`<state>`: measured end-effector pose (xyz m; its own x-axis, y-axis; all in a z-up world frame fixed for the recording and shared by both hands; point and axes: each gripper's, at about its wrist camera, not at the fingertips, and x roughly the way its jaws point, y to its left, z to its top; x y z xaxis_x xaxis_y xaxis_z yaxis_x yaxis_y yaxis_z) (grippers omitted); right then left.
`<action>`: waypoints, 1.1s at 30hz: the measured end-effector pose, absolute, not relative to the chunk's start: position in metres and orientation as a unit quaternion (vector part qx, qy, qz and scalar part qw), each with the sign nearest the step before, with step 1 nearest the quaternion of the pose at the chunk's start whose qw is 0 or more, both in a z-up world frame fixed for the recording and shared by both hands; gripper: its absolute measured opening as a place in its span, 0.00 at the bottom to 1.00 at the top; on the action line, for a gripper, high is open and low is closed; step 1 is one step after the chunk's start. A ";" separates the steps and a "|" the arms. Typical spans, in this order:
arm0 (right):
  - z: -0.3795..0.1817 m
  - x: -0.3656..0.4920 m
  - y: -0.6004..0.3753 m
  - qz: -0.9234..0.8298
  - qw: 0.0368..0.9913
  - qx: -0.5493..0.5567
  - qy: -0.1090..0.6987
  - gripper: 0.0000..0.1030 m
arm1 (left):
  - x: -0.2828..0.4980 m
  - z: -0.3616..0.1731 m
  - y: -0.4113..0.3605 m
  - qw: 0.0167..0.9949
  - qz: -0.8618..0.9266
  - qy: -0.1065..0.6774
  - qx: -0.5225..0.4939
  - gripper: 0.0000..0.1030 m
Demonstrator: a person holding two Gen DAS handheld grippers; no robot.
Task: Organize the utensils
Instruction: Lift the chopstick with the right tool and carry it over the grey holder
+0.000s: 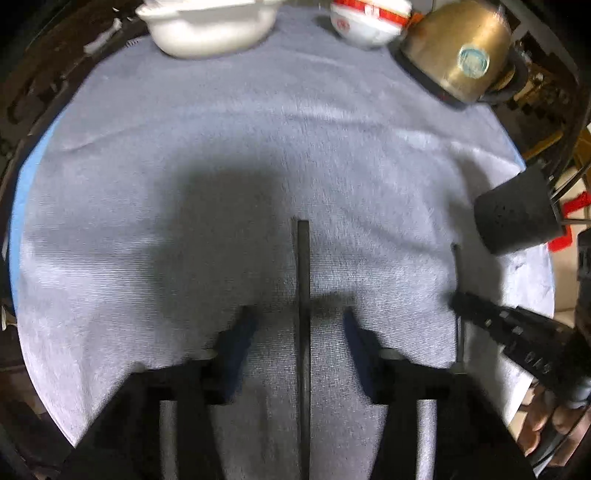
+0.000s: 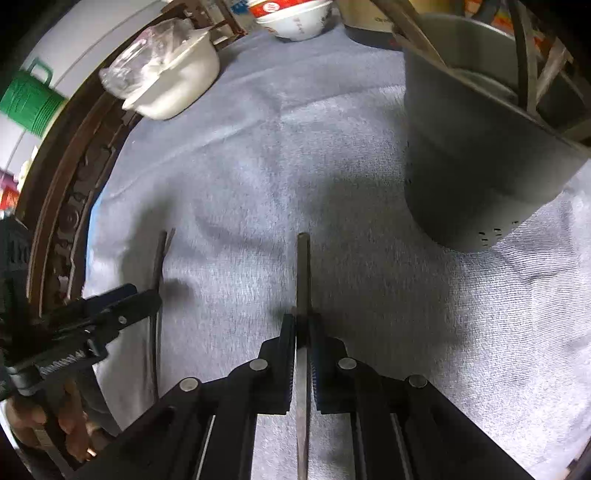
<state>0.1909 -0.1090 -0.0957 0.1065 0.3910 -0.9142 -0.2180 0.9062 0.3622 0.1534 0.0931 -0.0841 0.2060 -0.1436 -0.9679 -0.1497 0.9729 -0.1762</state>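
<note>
In the left wrist view my left gripper (image 1: 301, 321) is open, its fingers either side of a dark chopstick (image 1: 303, 266) lying on the grey towel (image 1: 221, 147), apart from it. In the right wrist view my right gripper (image 2: 303, 328) is shut on another dark chopstick (image 2: 303, 269), which sticks out forward over the towel. The dark grey utensil holder (image 2: 472, 158) stands close at the right front, with several utensils in it; it also shows in the left wrist view (image 1: 517, 214). The left gripper (image 2: 122, 299) shows at the left with its chopstick (image 2: 160, 266).
At the table's far side stand a white lidded pot (image 1: 210, 26), stacked red-and-white bowls (image 1: 369, 18) and a brass kettle (image 1: 458, 51). A dark carved table rim (image 2: 70, 184) runs along the left. A green jug (image 2: 29, 99) is beyond it.
</note>
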 end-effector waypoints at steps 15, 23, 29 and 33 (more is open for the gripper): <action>-0.091 0.201 -0.069 0.194 0.718 -0.044 0.667 0.09 | 0.156 -0.086 0.103 0.732 -0.014 0.665 -0.145 0.06; -0.093 0.200 -0.058 0.195 0.728 -0.056 0.655 0.07 | 0.173 -0.088 0.082 0.739 -0.014 0.664 -0.116 0.06; -0.070 0.163 -0.078 0.223 0.766 0.008 0.602 0.06 | 0.142 -0.070 0.093 0.775 -0.022 0.608 -0.174 0.06; -0.028 0.133 -0.108 0.228 0.820 0.071 0.520 0.06 | 0.113 -0.029 0.101 0.831 -0.017 0.512 -0.216 0.06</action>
<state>0.1329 -0.1084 -0.0276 0.3547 0.4476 -0.8209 -0.3008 0.8859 0.3531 0.1133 0.1008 -0.0294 0.4745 -0.2498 -0.8441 -0.1932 0.9059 -0.3767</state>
